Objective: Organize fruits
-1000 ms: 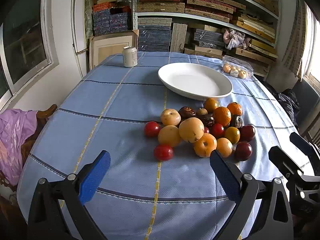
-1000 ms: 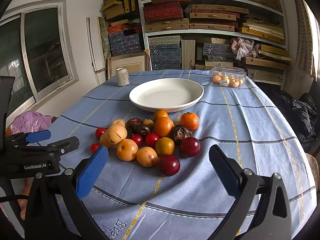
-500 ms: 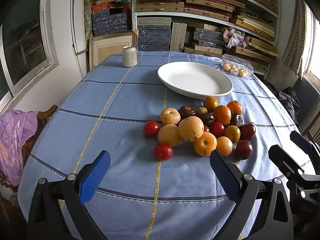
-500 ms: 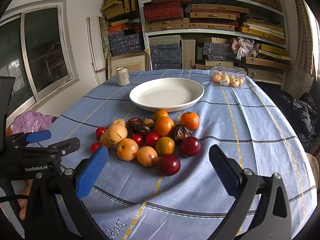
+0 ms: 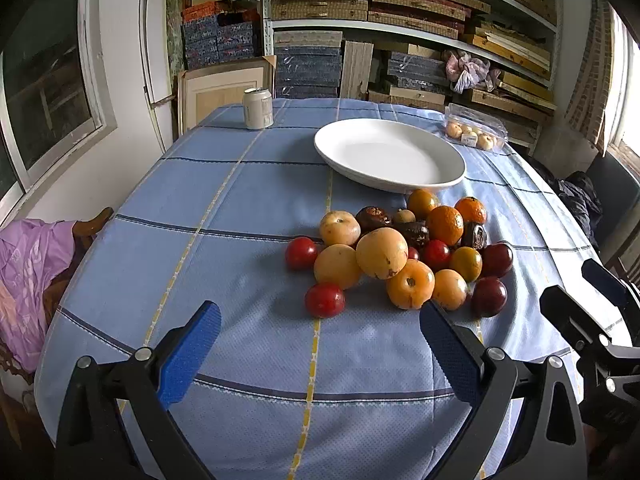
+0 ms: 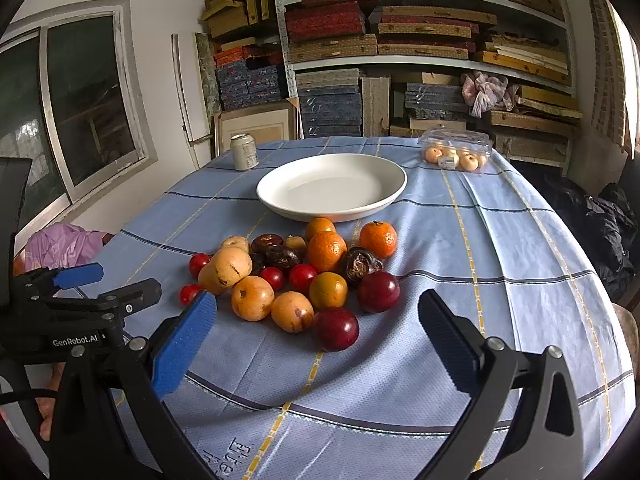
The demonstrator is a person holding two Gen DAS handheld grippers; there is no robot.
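A: What do the containers hold?
B: The round white ceramic plate (image 5: 390,156) has nothing in it. The clear plastic clamshell box (image 6: 456,148) near the table's far right corner holds pale round fruits.
A: And the loose pile of mixed fruits (image 6: 296,276)?
B: On the blue checked tablecloth (image 5: 240,208), just before the plate.
A: The claws?
B: The left gripper (image 5: 320,342) and right gripper (image 6: 318,330) both gape wide, holding nothing. Only the right view shows fingers (image 6: 48,416) behind the left gripper.
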